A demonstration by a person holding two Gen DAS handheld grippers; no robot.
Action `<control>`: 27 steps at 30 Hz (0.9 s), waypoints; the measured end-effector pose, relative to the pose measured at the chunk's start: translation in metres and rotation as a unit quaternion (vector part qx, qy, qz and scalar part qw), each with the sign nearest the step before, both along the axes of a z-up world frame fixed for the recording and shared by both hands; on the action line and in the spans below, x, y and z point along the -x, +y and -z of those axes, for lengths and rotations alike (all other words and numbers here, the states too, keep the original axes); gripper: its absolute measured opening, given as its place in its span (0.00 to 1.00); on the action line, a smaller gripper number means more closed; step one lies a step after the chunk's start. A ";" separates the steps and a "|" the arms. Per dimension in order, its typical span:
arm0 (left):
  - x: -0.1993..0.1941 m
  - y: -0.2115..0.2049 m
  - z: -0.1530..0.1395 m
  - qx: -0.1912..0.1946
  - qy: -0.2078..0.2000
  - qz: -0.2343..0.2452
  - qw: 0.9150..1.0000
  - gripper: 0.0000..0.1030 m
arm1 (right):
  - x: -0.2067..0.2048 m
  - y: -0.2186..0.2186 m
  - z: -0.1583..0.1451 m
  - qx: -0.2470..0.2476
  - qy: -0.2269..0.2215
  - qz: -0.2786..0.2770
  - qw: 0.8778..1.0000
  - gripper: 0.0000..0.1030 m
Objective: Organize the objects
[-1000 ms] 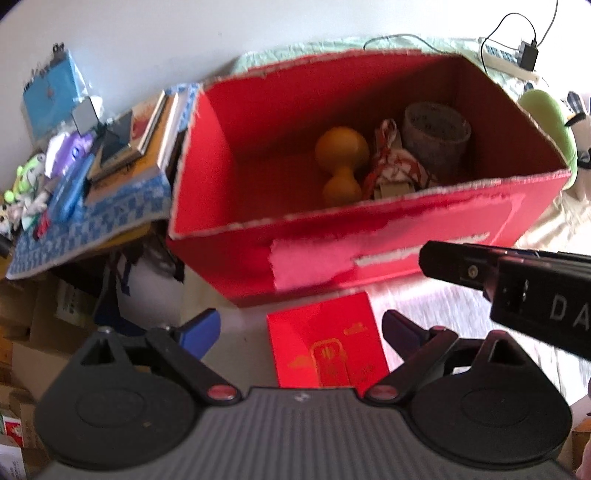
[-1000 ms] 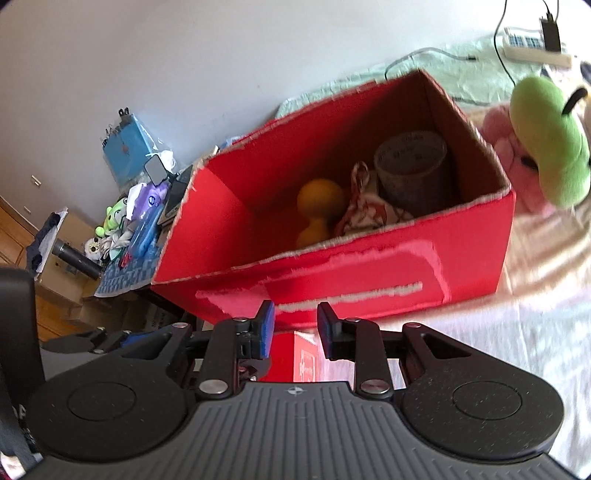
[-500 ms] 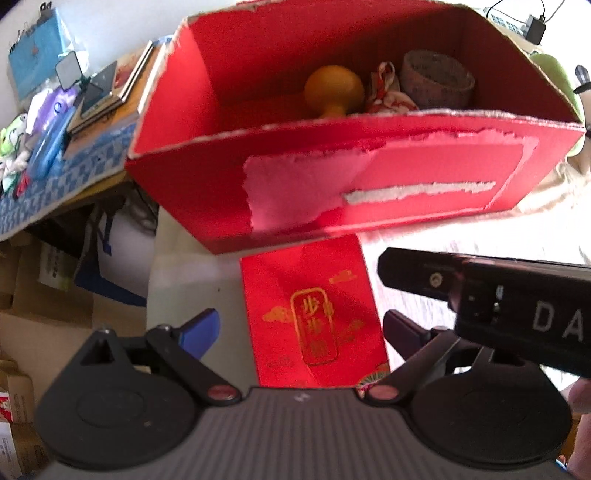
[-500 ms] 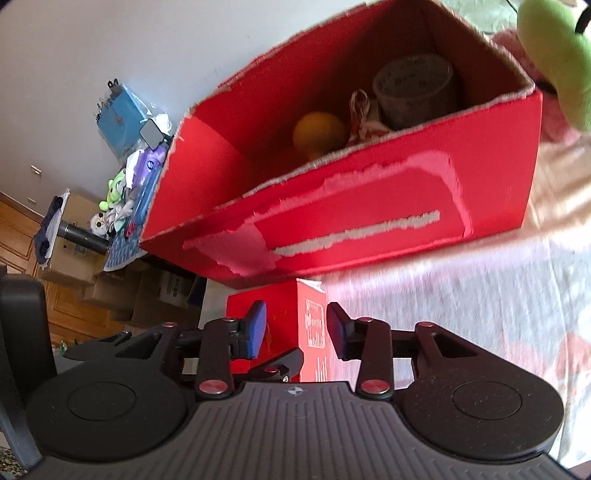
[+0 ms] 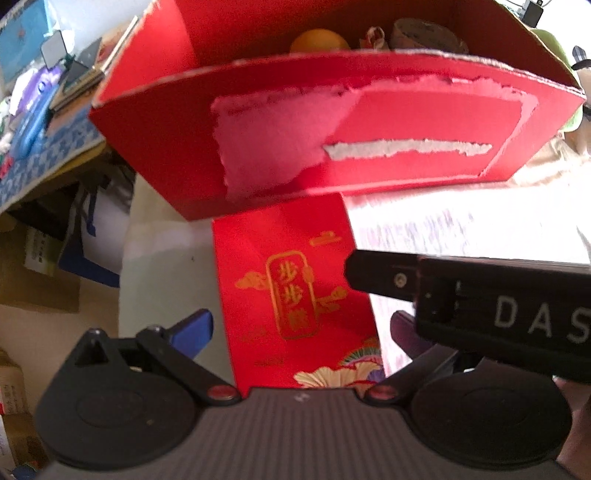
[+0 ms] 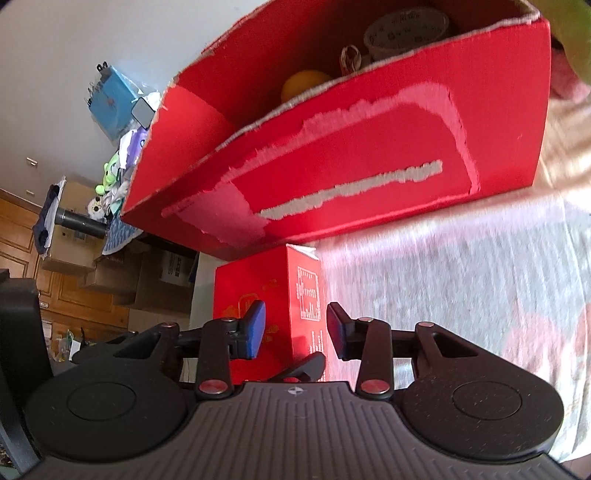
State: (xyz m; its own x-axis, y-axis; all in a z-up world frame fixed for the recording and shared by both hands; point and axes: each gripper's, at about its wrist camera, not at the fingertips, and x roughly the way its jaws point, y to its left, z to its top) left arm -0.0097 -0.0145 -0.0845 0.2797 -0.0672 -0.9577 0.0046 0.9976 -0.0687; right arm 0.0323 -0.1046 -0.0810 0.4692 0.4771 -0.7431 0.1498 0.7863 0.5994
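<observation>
Right in front of the big red carton [image 5: 369, 122], touching its near wall, lies a small red box [image 5: 291, 280] with gold lettering and a gold flower print on its top face. It sits at the edge of a pale patterned cloth [image 6: 461, 280], just beside the drop to the floor at 9 o'clock. In the right wrist view the small red box [image 6: 273, 295] shows a side panel of fine white print.

Left claw [image 5: 301, 332] is spread wide, one blue pad [image 5: 195, 328] out at 9 o'clock of the box and the other finger dark at 3 o'clock, the box between them with clear gaps on both sides. Right claw [image 6: 295, 328] is open at a middling width, its blue pad [image 6: 255, 328] and dark pad straddling the near corner of the box, gripping nothing. The body of the right tool [image 5: 480, 295] crosses the left view from 3 o'clock, white letters on its side.

Inside the carton, peeking over the torn rim: an orange gourd [image 5: 319, 40], a red-and-white patterned pouch [image 5: 375, 35], and a grey round tub [image 6: 406, 27]. Torn strips scar the carton's front wall.

Out at 10 o'clock, a cluttered shelf [image 5: 44, 147] with a blue-checked cover carries books, a blue packet and small toys. A green plush toy [image 6: 569, 33] sits at 2 o'clock past the carton. Cardboard boxes [image 6: 159, 280] stand on the floor below.
</observation>
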 end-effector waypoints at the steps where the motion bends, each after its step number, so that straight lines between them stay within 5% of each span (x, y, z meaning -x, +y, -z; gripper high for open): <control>1: 0.001 0.000 0.001 0.004 0.003 0.000 1.000 0.99 | -0.001 0.001 0.001 -0.001 0.002 -0.002 1.000 0.40; 10: 0.004 -0.007 0.011 -0.009 0.021 0.006 1.000 0.99 | -0.005 0.009 0.006 -0.007 0.014 -0.025 1.000 0.40; 27: 0.005 -0.002 0.028 0.023 0.050 -0.006 0.998 0.91 | -0.009 0.010 0.018 -0.027 0.031 -0.046 0.998 0.40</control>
